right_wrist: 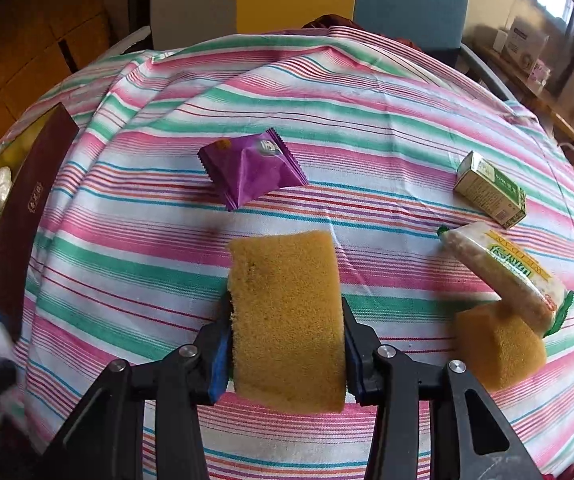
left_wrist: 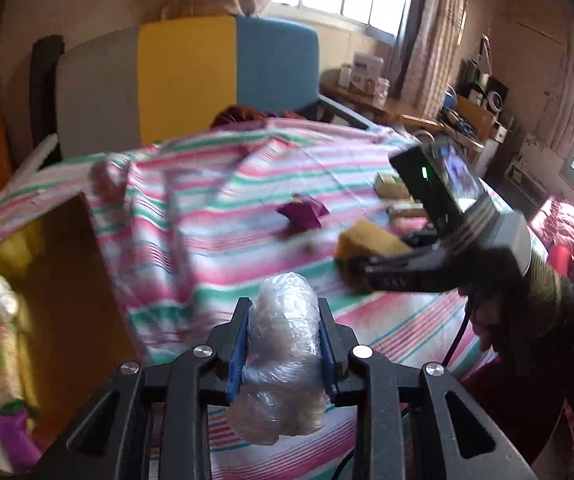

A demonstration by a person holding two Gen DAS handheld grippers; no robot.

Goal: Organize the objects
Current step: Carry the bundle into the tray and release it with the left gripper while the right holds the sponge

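While the left tool (left_wrist: 283, 344) clamps a plastic-wrapped bundle (left_wrist: 283, 356) above the striped bench (right_wrist: 327, 100), the right tool (right_wrist: 285, 344) grips a yellow sponge (right_wrist: 287, 320). Next, I judge, both carry left to the open box (left_wrist: 67, 272).

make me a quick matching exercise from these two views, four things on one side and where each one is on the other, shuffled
Things:
1. yellow sponge
2. clear-wrapped bundle
3. purple snack packet
4. small green box

Places:
A. lying alone mid-cloth on the striped cloth
B. clamped in the right claw
C. clamped in the left claw
D. far right side of the cloth, beyond a wrapped rice cake

Pairs: 1-B, 2-C, 3-A, 4-D
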